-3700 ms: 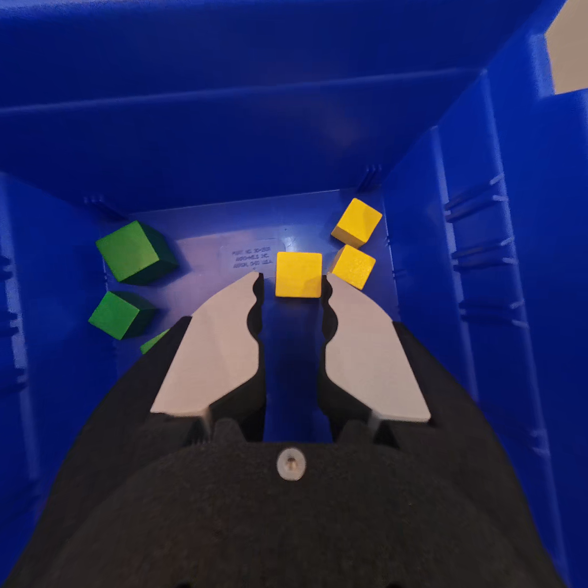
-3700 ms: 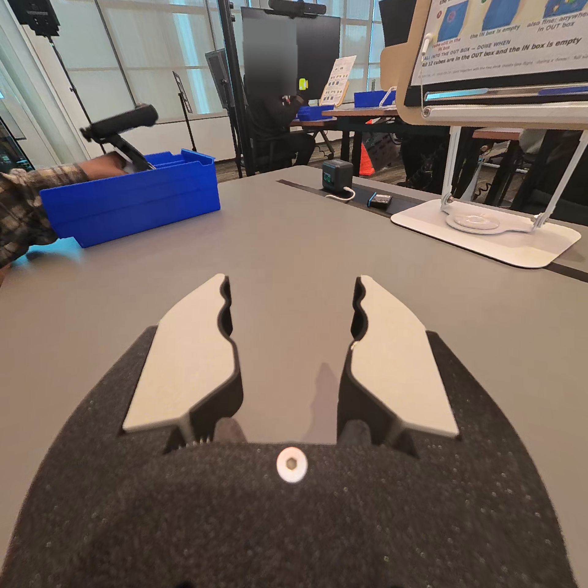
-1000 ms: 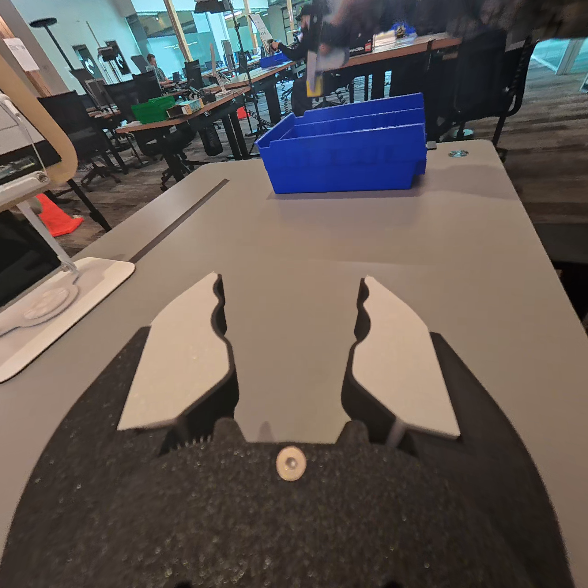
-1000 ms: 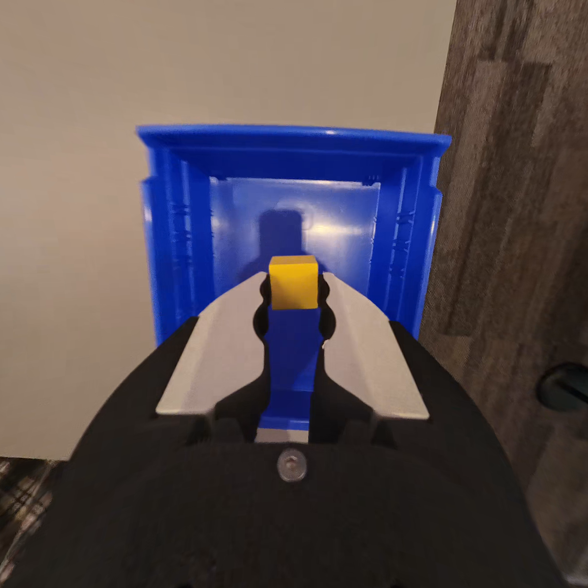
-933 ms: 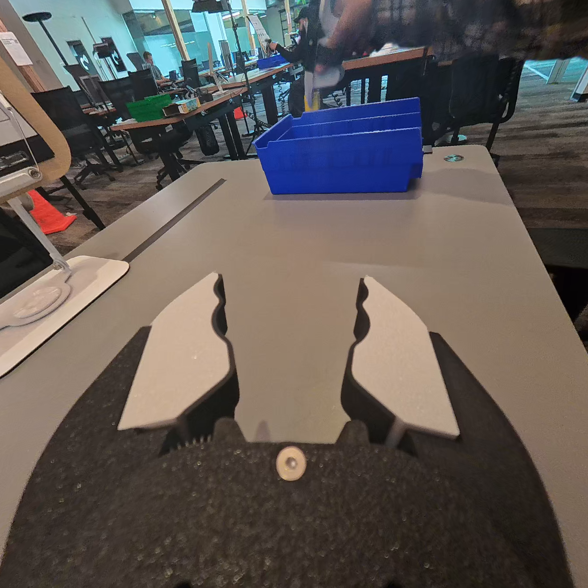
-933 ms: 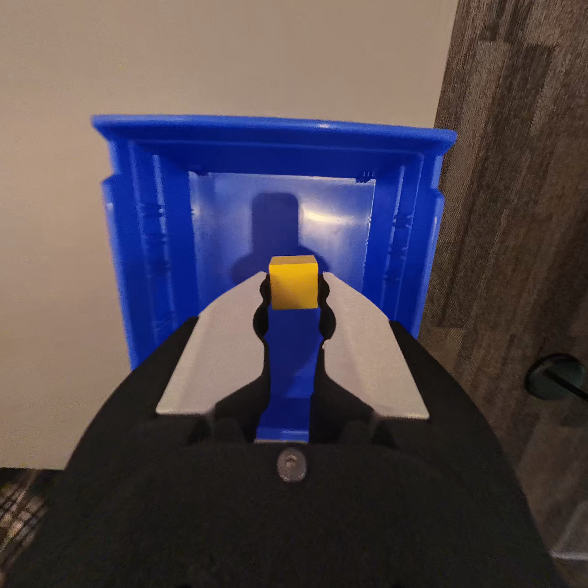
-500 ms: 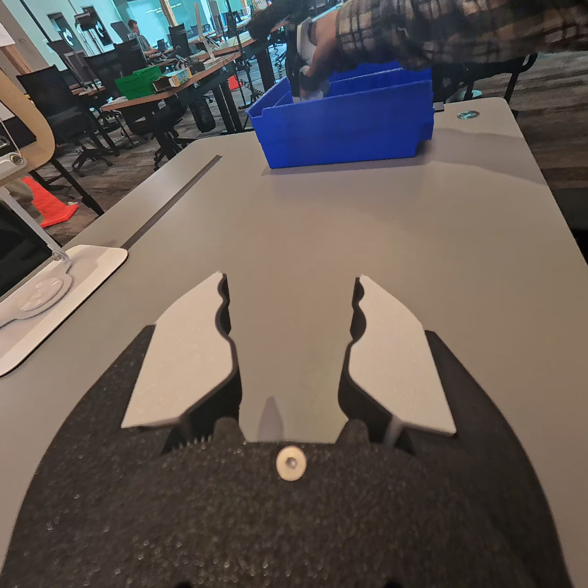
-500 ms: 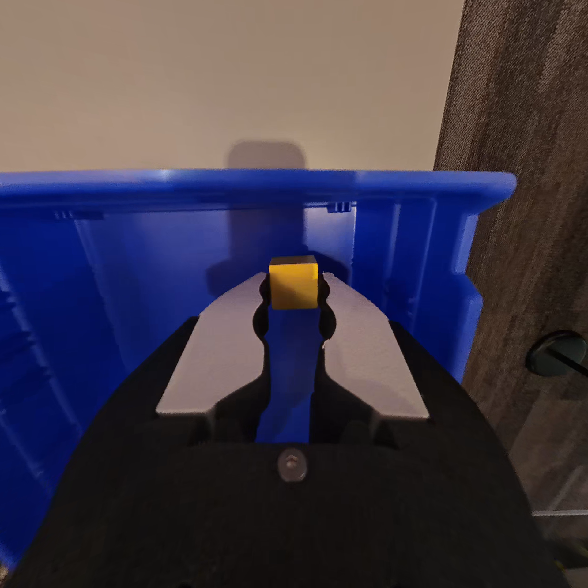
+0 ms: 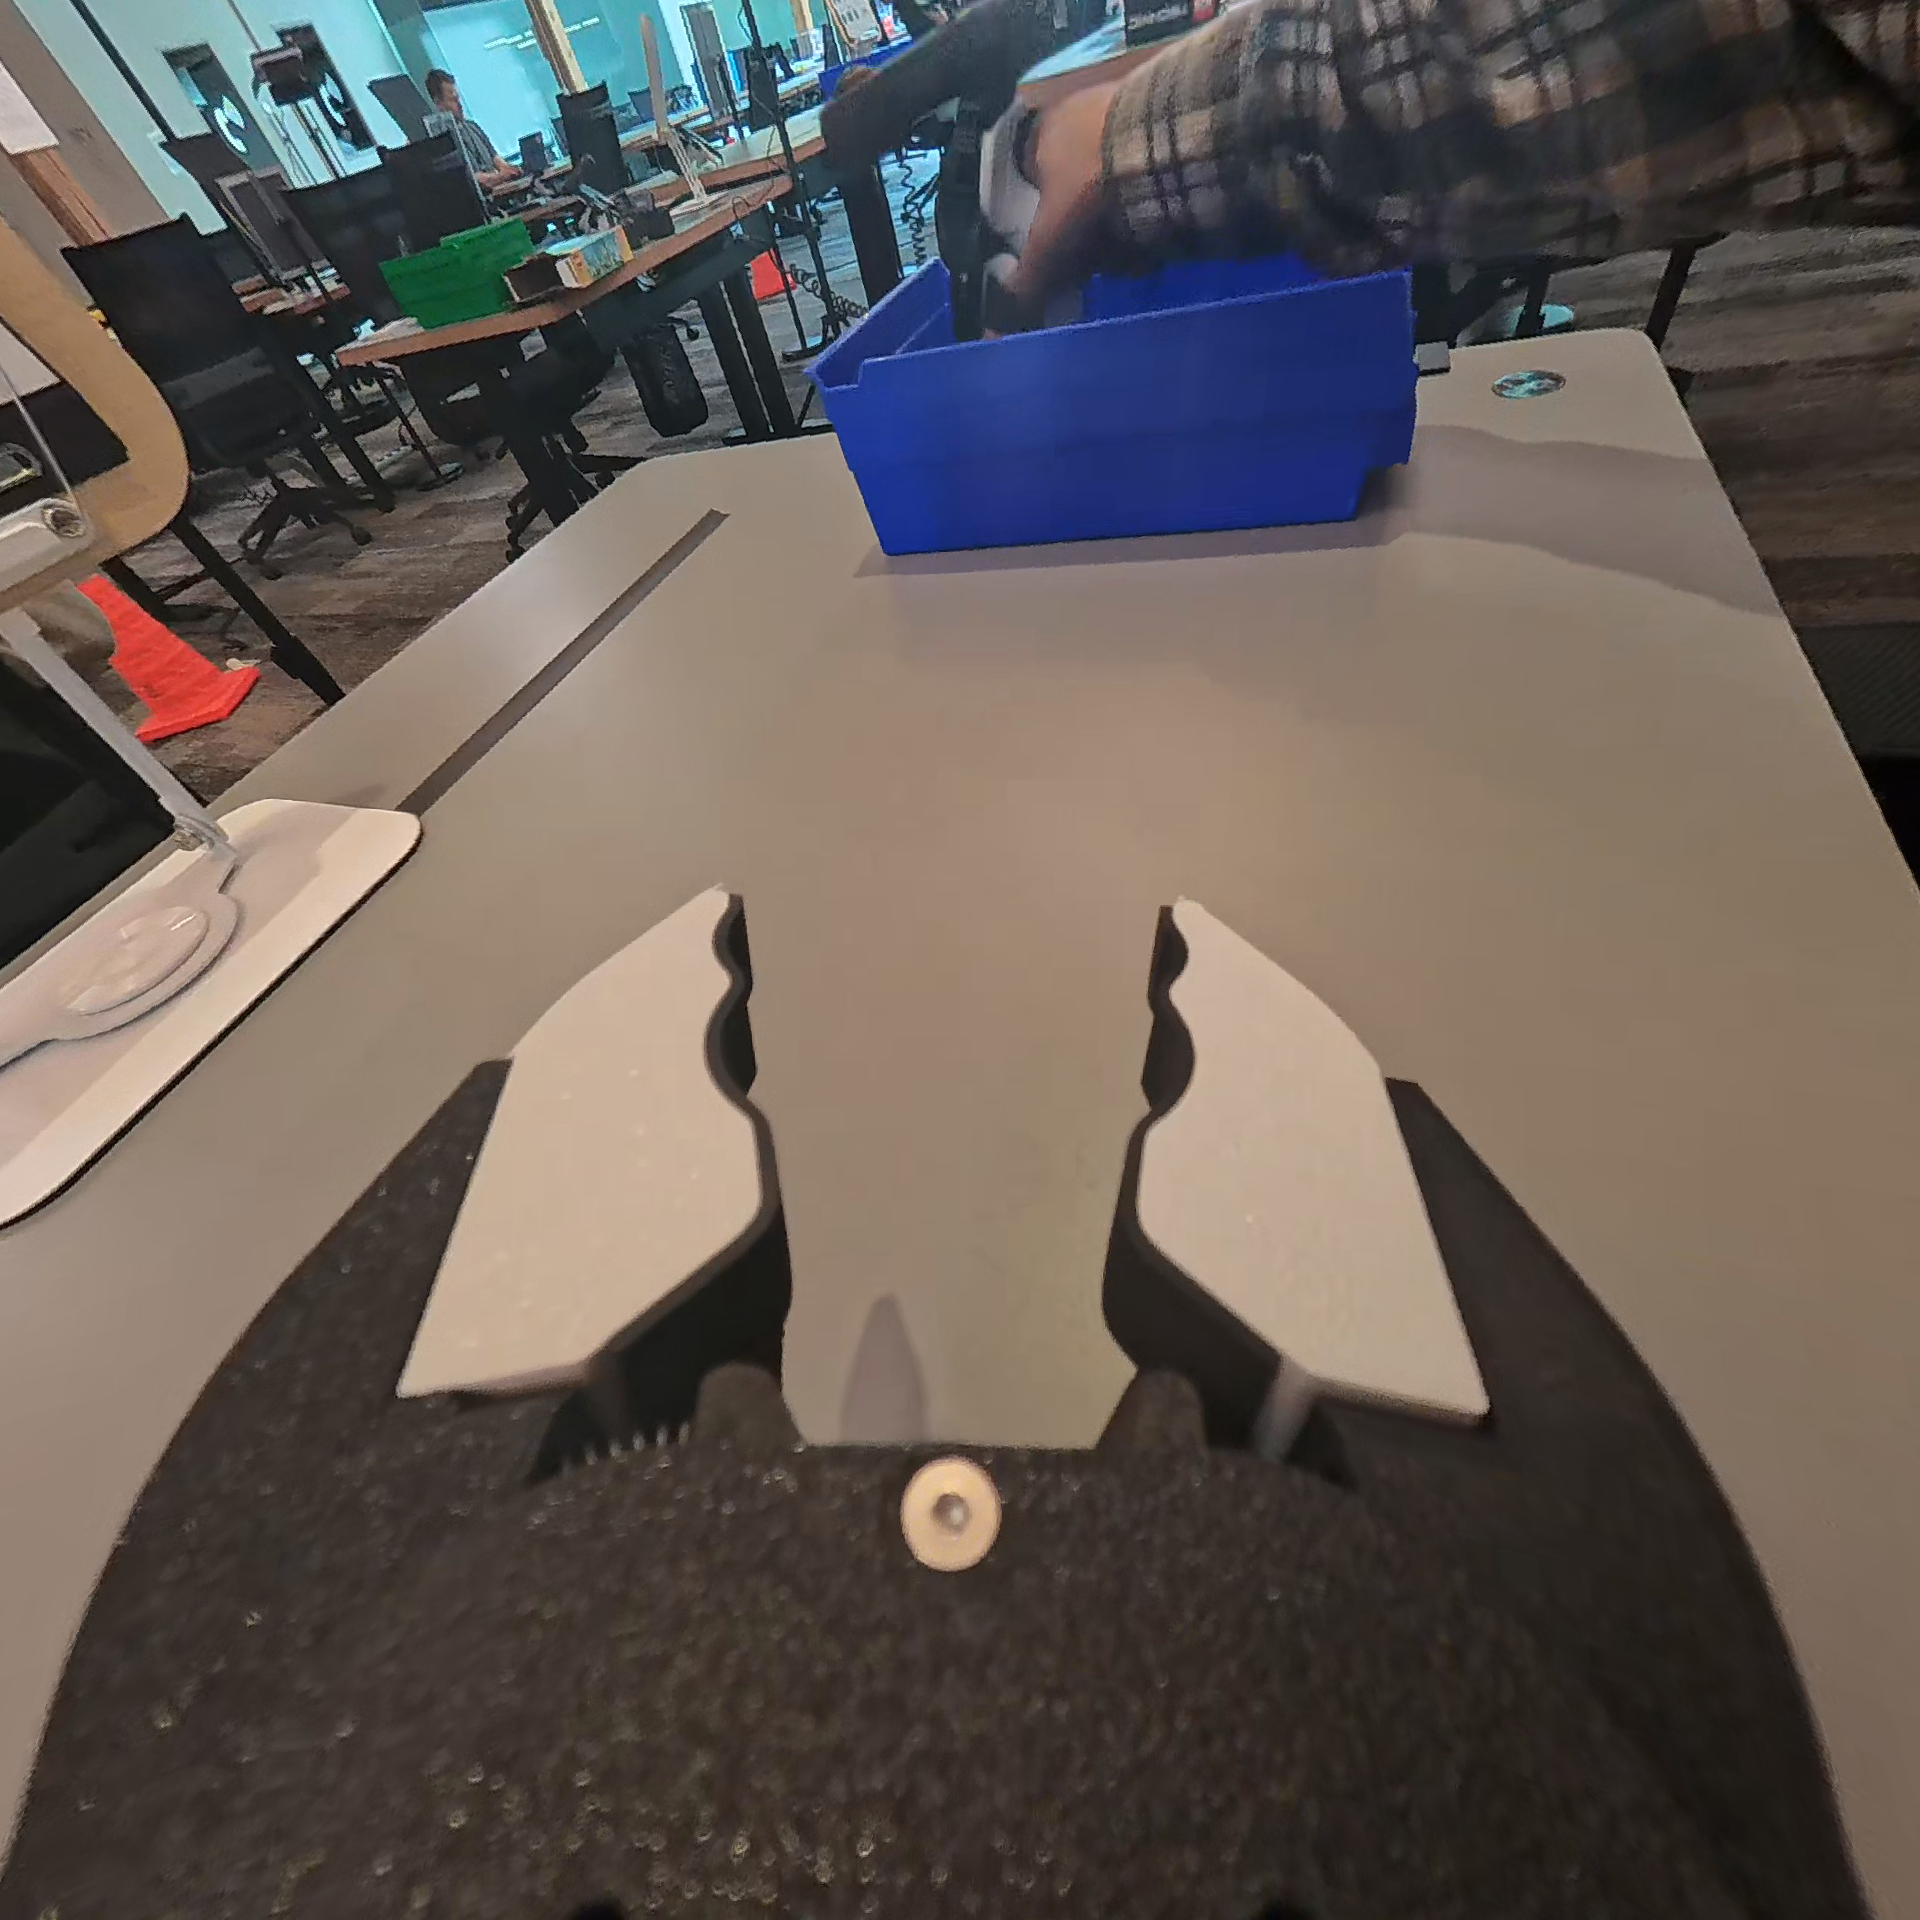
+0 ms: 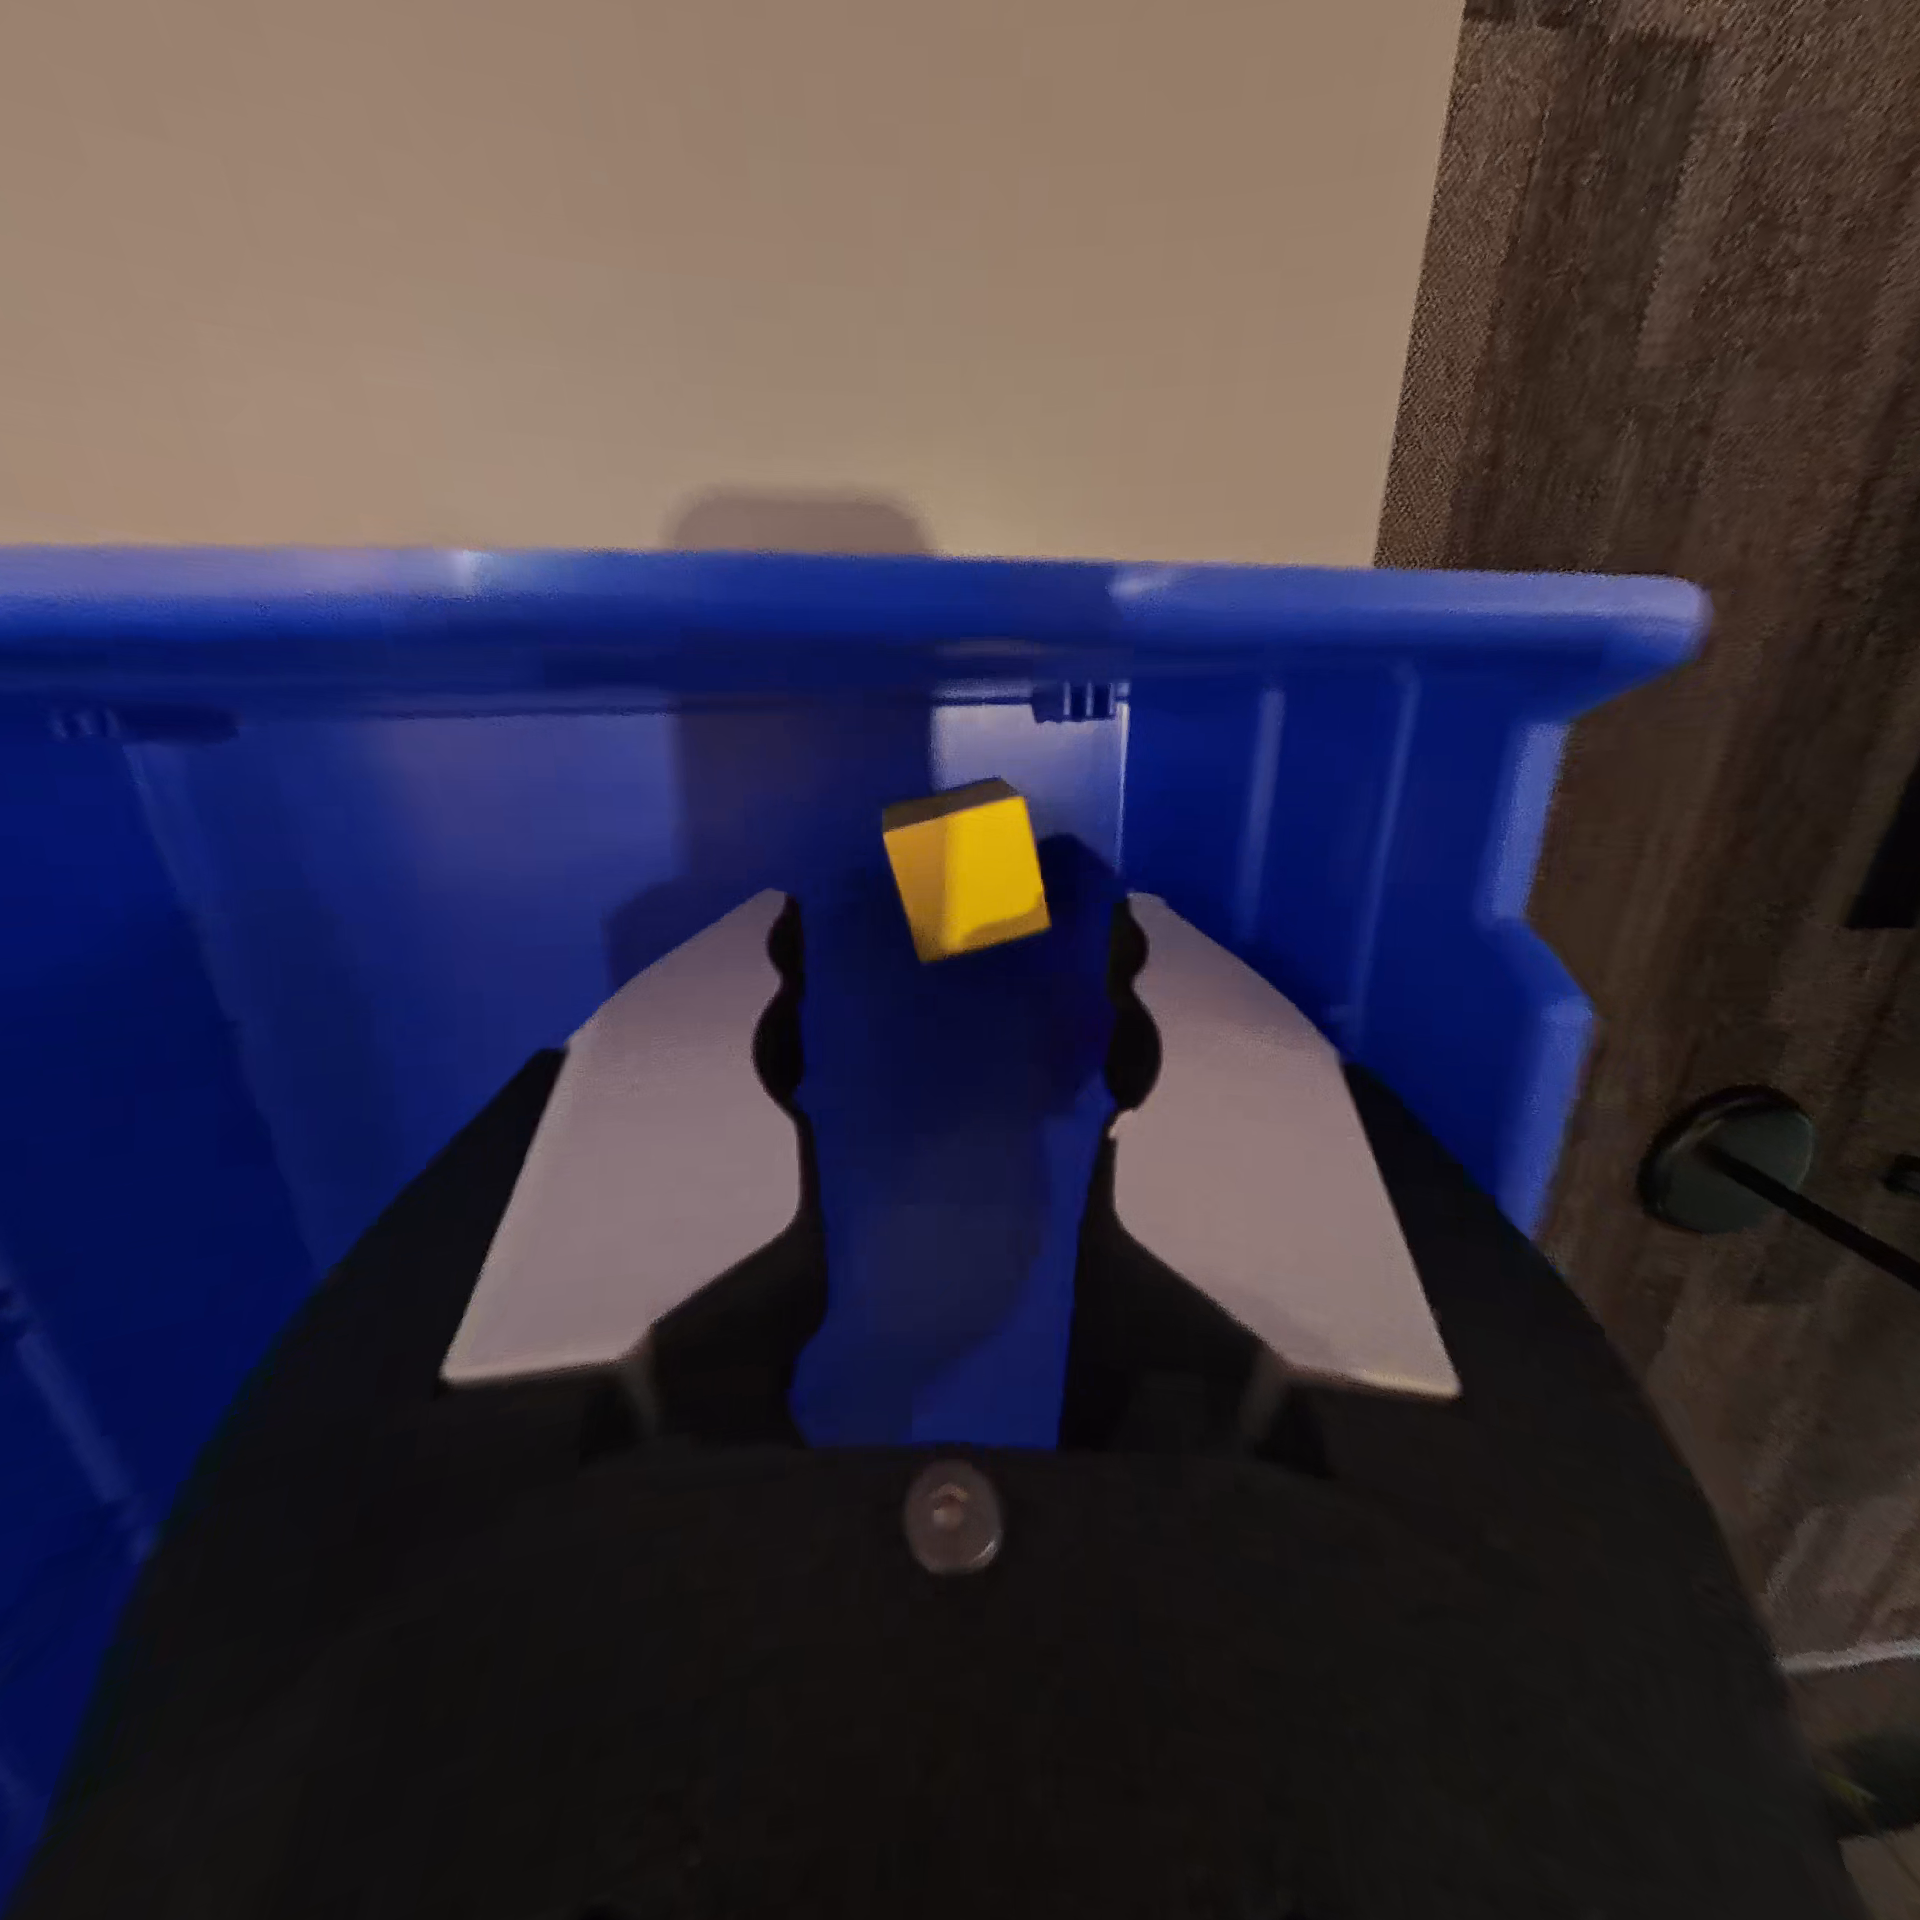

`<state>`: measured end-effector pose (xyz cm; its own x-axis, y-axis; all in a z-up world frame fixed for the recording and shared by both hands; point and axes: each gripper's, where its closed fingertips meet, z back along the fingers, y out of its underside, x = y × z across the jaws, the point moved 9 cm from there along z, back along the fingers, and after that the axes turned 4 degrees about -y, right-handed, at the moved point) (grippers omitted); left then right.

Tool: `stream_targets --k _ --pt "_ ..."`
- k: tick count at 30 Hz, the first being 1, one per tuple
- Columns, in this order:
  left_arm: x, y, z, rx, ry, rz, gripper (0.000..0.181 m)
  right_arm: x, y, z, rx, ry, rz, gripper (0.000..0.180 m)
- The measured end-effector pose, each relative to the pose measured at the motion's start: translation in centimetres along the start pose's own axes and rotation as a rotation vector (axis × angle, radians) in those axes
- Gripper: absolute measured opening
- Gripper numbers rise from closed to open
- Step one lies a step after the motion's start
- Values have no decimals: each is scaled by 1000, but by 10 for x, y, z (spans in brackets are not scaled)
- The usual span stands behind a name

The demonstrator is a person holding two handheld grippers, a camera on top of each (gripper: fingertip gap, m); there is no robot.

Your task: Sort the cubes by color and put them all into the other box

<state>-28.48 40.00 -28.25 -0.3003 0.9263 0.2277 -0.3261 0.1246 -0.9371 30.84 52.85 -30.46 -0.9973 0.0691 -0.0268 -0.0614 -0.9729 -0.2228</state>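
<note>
My right gripper (image 10: pixel 951 914) points down into a blue box (image 10: pixel 831 623), with its two grey fingers spread apart and nothing pinched between them. Just beyond the fingertips a yellow cube (image 10: pixel 964 871) sits tilted, one corner turned toward me, close to the box's far wall and a little right of centre; it touches neither finger, and I cannot tell whether it rests on the box floor or hangs in the air. The box's far rim runs across the view, with pale worktop (image 10: pixel 727 260) beyond it and dark wood-patterned floor (image 10: pixel 1683 364) off to the right of the box's corner. My left gripper (image 9: pixel 951 914) is held low over the grey worktop (image 9: pixel 1143 727), jaws wide apart and empty, only bare surface showing between the fingers. Well ahead of it, near the far end of the worktop, stands the same blue box (image 9: pixel 1122 436) seen from the side, and a person's arm in a plaid sleeve (image 9: pixel 1455 114) reaches down into it from the right, blurred. To my left a white stand base (image 9: pixel 208 904) lies flat on the worktop at its edge. Beyond the worktop are other desks, black chairs, an orange cone (image 9: pixel 166 665) on the floor and a green bin (image 9: pixel 457 270) on a far desk.
</note>
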Motion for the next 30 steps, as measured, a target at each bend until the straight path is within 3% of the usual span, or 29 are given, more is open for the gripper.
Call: stream_targets --k 3,10,14,18,24,30 --pt "1 -1 1 -12 -5 16 74 9 -4 46 -40 -13 32 61" --pt "-1 -2 2 4 -22 -16 74 64 -9 237 -373 -29 168 73" --pt "-1 -5 4 -5 -28 -15 74 117 19 288 -579 -125 297 77" --pt "4 -5 6 -4 -33 14 74 179 63 257 -728 -325 443 76" --pt "14 -15 22 -12 -101 1 73 271 101 137 -887 -613 560 76" --pt "24 -44 90 -17 -182 33 73 328 99 64 -985 -797 504 77"
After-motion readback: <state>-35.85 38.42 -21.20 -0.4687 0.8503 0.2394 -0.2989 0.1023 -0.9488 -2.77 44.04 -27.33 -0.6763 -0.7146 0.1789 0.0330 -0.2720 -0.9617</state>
